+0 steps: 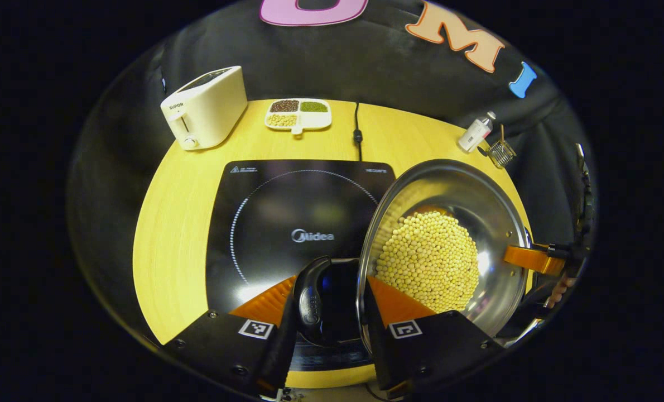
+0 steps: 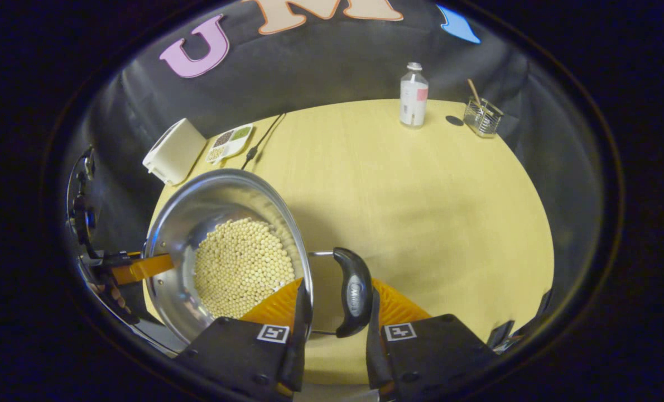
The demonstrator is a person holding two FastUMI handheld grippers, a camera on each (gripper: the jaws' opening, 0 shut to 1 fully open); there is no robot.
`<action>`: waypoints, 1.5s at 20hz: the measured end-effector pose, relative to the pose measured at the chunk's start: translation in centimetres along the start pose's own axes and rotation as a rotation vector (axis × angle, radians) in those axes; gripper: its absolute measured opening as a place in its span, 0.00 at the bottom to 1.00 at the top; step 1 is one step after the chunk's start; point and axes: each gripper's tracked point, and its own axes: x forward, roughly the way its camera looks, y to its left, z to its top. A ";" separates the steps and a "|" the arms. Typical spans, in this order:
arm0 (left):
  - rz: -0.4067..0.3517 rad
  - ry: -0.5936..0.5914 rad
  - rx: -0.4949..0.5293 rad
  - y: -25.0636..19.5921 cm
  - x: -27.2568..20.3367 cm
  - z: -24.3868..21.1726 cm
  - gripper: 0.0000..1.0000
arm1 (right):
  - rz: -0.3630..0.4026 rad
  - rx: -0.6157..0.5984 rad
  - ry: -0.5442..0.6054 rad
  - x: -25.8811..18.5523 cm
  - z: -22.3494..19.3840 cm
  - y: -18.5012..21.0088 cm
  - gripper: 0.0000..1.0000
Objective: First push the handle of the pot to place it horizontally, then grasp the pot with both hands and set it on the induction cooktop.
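Over the yellow table, seen from the left gripper view, a white toaster stands at the far left edge, a divided tray of beans lies beside it, and a black cord runs toward the induction cooktop. My left hand-held gripper is clamped on the pot's left handle, one finger on each side, just above the cooktop's near edge. To the right, the steel pot, holding a heap of pale soybeans, hangs tilted by the cooktop's right side, while a bottle and a small wire basket sit at the far right of the table. From the right gripper view, the pot lies to the left, and my right hand-held gripper is closed on the right handle, with bare table beyond.
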 end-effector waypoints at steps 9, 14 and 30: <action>-0.023 -0.018 0.037 6.0 0.4 1.4 0.60 | -0.034 0.020 0.025 1.1 -0.4 6.0 0.47; -0.002 -0.059 0.063 8.2 0.4 3.2 0.60 | -0.021 0.033 0.027 2.6 0.8 8.6 0.47; 0.115 -0.121 0.112 14.1 1.1 6.2 0.66 | -0.013 0.031 0.010 4.6 1.7 14.0 0.41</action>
